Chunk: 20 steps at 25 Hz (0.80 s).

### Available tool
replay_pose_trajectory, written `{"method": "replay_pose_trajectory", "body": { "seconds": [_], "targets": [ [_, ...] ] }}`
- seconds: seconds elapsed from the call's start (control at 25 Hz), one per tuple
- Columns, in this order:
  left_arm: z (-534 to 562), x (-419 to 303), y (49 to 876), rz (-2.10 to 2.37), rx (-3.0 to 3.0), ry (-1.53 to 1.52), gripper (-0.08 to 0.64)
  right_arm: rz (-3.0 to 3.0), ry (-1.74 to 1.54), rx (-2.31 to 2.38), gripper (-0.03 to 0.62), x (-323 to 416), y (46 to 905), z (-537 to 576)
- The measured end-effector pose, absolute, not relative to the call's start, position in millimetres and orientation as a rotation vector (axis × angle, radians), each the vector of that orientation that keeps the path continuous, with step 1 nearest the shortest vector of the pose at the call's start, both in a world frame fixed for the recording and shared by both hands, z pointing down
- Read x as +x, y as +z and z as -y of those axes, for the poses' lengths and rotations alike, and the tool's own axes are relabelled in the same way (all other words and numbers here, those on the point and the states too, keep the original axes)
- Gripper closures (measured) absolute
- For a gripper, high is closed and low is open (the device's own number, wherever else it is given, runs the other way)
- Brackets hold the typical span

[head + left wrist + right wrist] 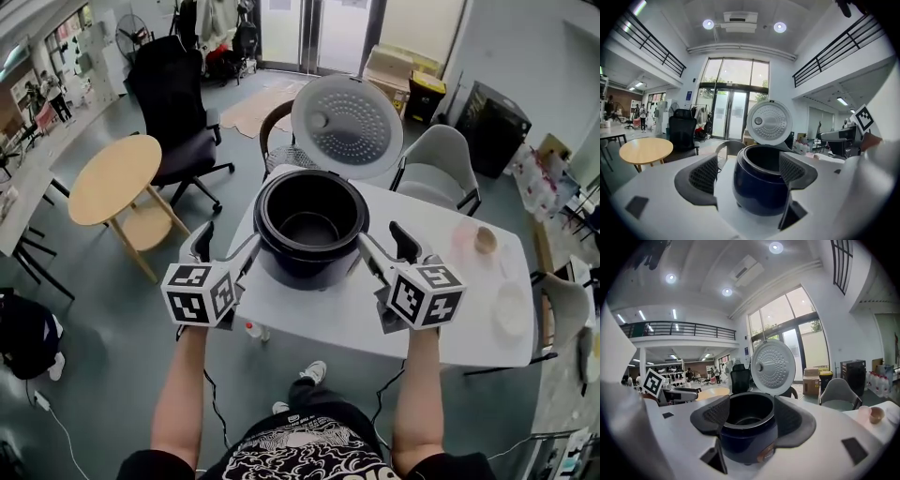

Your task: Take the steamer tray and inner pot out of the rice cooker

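Note:
The dark blue rice cooker (307, 246) stands on the white table (328, 319) with its round lid (347, 114) tipped up at the back. Inside it I see a dark inner pot (309, 225); no steamer tray shows in it. My left gripper (228, 246) is at the cooker's left side and my right gripper (384, 246) at its right side, each with its inner finger close to the body. Both are open and hold nothing. In the left gripper view the cooker (759, 183) sits just beyond the left gripper (747, 173). The right gripper (752, 416) frames the cooker (747, 432) likewise.
A pale pink dish (464, 242), a small brown cup (485, 239) and a white plate (512, 309) lie on the table's right part. Chairs (441, 164) stand behind the table, and a round wooden table (114, 178) and a black office chair (178, 103) to the left.

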<state>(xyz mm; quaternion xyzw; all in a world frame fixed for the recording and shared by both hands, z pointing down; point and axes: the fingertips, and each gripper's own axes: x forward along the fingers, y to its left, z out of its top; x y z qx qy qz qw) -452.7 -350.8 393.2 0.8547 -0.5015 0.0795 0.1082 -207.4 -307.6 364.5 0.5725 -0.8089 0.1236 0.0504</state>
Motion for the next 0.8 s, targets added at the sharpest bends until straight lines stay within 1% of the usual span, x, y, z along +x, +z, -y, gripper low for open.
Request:
{"method": "replay_pose_trajectory", "body": {
  "seconds": [0.16,0.4,0.6,0.8],
  "targets": [
    [394,-431,405,1.400,2.478,0.237,0.150,2.480,0.439,1.730,0.284,-200,382,354],
    [472,-395,417,1.361,2.486,0.338,0.150,2.462,0.530,1.687,0.295,-178,408,428],
    [508,-369,429,1.321,2.466,0.409,0.150,2.454,0.606,1.619,0.305,-160,430,453],
    [527,-356,445,1.243,2.449,0.494,0.150,2.437,0.694,1.561,0.310,-162,450,463]
  ]
}}
